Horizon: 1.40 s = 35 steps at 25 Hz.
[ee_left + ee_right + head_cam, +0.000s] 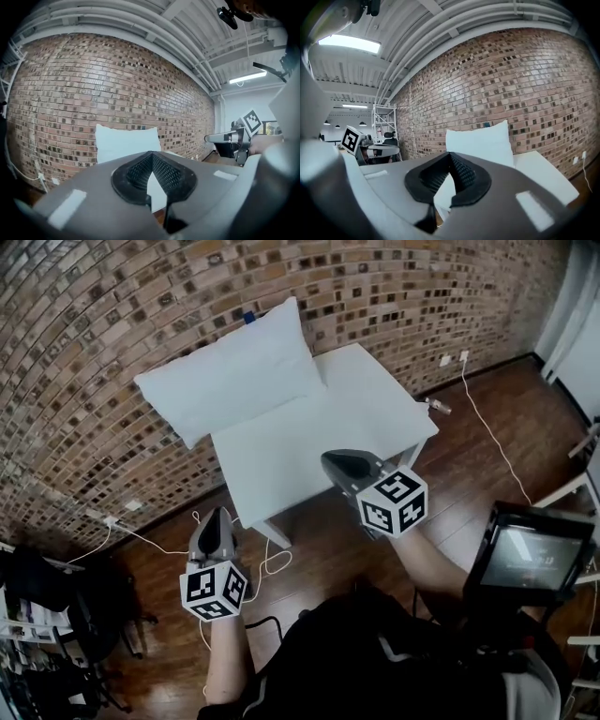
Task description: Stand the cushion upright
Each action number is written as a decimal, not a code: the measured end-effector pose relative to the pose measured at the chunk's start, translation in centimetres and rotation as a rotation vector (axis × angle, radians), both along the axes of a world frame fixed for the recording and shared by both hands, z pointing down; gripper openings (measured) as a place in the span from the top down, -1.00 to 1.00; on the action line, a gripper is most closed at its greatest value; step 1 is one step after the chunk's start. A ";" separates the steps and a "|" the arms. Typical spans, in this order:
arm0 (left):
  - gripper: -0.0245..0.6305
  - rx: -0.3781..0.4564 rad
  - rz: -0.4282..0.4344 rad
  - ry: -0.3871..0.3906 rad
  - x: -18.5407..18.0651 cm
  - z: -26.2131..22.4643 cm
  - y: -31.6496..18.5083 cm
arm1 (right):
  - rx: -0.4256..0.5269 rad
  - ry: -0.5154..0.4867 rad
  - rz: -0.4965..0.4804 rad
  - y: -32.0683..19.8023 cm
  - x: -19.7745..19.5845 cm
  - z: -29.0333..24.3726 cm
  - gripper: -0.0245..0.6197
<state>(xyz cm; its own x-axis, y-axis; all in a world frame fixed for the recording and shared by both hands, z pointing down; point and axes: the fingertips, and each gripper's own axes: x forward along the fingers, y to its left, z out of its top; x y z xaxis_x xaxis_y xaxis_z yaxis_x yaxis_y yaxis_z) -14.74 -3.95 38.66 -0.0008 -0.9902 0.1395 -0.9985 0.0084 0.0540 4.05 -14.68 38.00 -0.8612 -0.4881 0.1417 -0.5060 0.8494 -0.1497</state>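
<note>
The white cushion (230, 381) stands on its long edge at the back of the white table (323, 442) and leans against the brick wall (112, 324). It also shows in the left gripper view as the cushion (126, 143) and in the right gripper view as the cushion (480, 140). My left gripper (217, 514) hangs over the floor in front of the table's left corner, shut and empty. Over the table's front edge my right gripper (330, 460) is held apart from the cushion, also shut with nothing in it. Both pairs of jaws are pressed together.
White cables (487, 427) trail over the wooden floor on both sides of the table. A screen on a stand (530, 554) is at the right, and dark clutter (56, 615) sits at the lower left. The person's body fills the bottom of the head view.
</note>
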 end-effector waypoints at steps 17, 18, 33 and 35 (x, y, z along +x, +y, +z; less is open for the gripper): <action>0.93 0.030 0.020 0.030 -0.1 -0.1 3.1 | 0.052 0.026 0.020 3.6 -0.2 -1.7 0.90; 0.93 0.030 0.021 0.029 0.0 -0.2 3.0 | 0.054 0.025 0.020 3.6 -0.2 -1.8 0.90; 0.93 0.025 0.032 0.026 1.4 -0.2 2.0 | 0.055 0.030 0.034 2.9 1.4 -1.8 0.90; 0.93 0.024 0.035 0.023 1.6 -0.1 2.0 | 0.053 0.030 0.036 2.8 1.6 -1.6 0.90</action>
